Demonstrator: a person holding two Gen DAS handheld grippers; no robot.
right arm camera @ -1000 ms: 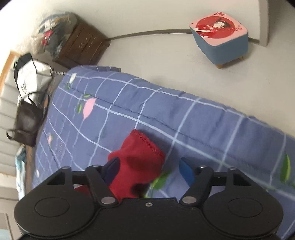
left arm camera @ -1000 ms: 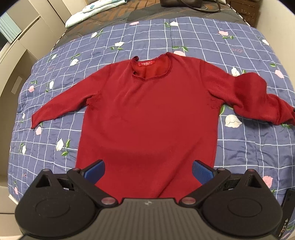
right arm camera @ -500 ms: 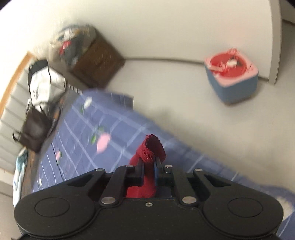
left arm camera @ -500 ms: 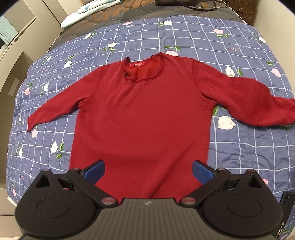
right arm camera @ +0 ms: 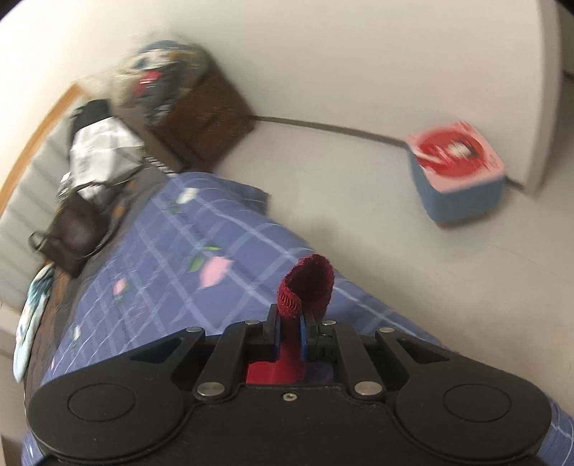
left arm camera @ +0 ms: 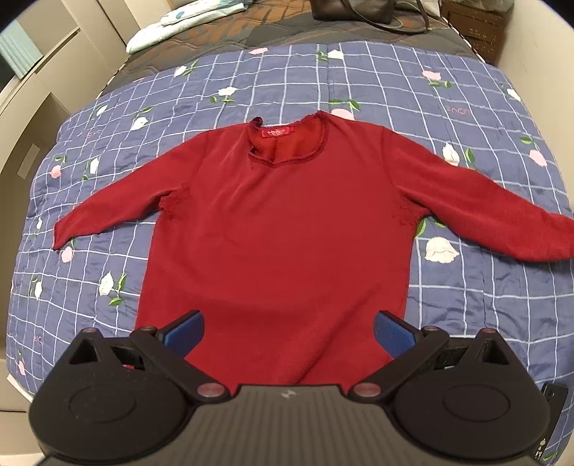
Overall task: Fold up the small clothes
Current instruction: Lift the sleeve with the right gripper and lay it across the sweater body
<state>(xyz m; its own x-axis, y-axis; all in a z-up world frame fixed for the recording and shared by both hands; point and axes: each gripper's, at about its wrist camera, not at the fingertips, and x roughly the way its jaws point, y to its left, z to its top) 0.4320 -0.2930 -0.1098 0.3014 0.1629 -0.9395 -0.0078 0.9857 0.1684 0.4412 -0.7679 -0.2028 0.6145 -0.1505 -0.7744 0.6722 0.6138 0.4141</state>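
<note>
A red long-sleeved top (left arm camera: 280, 229) lies flat, front up, on a blue checked floral quilt (left arm camera: 358, 79), neck towards the far side. Both sleeves are spread outwards. My left gripper (left arm camera: 288, 331) hovers open over the lower hem, blue pads on either side of the body panel, holding nothing. In the right wrist view my right gripper (right arm camera: 291, 322) is shut on the red sleeve cuff (right arm camera: 308, 283), which sticks up between the fingers above the quilt's edge (right arm camera: 229, 258). The view is blurred by motion.
A dark bag (left arm camera: 351, 9) and a pale pillow (left arm camera: 193, 16) lie at the bed's far end. Cabinets (left arm camera: 39, 71) stand on the left. Off the bed's right side are a brown wooden box (right arm camera: 204, 111) and a blue stool with a red-and-pink top (right arm camera: 455, 172).
My right gripper shut on the right sleeve's cuff and lifted it; the bunched right sleeve is now pulled out straight. My left gripper stayed open over the hem.
</note>
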